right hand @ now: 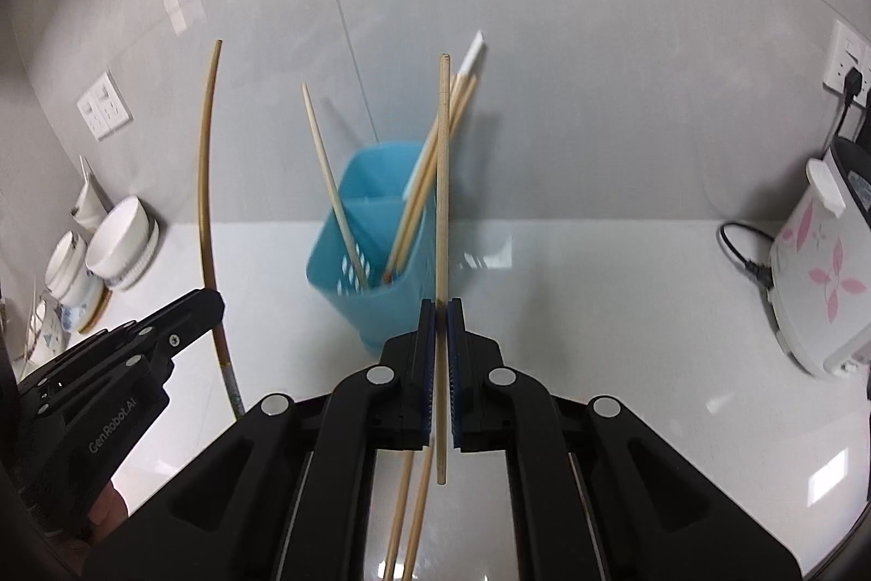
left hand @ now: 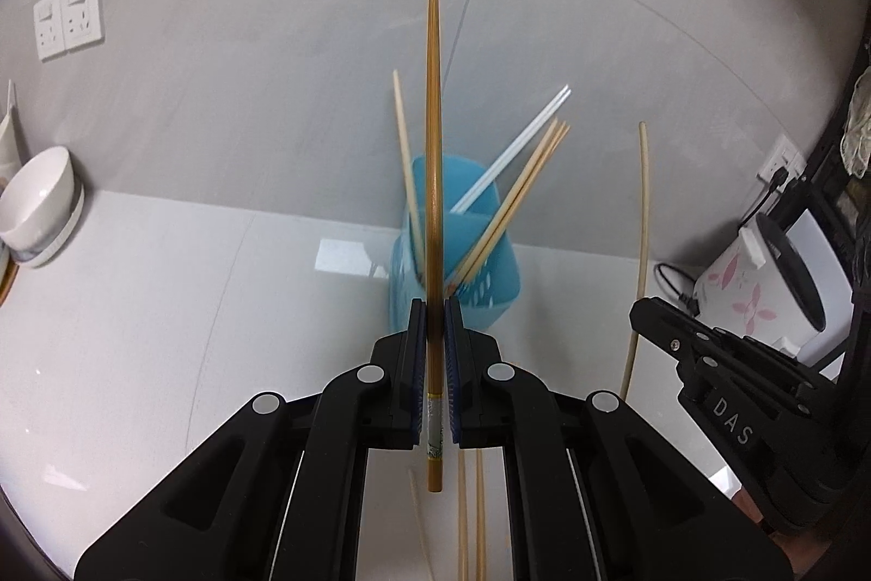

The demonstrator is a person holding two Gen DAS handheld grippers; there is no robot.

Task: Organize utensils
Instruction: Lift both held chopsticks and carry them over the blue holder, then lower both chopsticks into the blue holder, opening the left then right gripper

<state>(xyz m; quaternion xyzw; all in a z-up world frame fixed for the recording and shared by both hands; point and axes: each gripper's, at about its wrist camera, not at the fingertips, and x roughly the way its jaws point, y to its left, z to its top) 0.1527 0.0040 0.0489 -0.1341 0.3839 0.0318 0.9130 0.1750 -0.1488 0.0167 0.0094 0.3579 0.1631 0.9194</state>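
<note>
Both grippers loaded, one chopstick each. Left gripper [left hand: 435, 314] has its pads pressed onto a dark brown chopstick [left hand: 433, 145] — gripped low on the shaft, near its banded butt end, so most of the length stands forward and up past the fingertips, the narrow tip highest. Right gripper [right hand: 441, 309] pinched the same way on a pale wooden chopstick [right hand: 443, 178], held near its lower end, long axis likewise running up and away from the jaws. Blue utensil holder [right hand: 370, 265] stands upright on the white countertop [right hand: 599, 309], ahead of and below both grippers; it is divided into compartments and already carries several pale chopsticks and a white pair leaning out of it. In the left wrist view the holder lies straight behind the dark stick; in the right wrist view it sits slightly left of the pale one. More pale chopsticks [right hand: 408, 515] lie on the counter below the right gripper, not yet collected. Judgement: each stick's free end points away above the holder's mouth, so dropping in calls for tipping the long axis down over the opening; neither gripper looks clearly closer.
</note>
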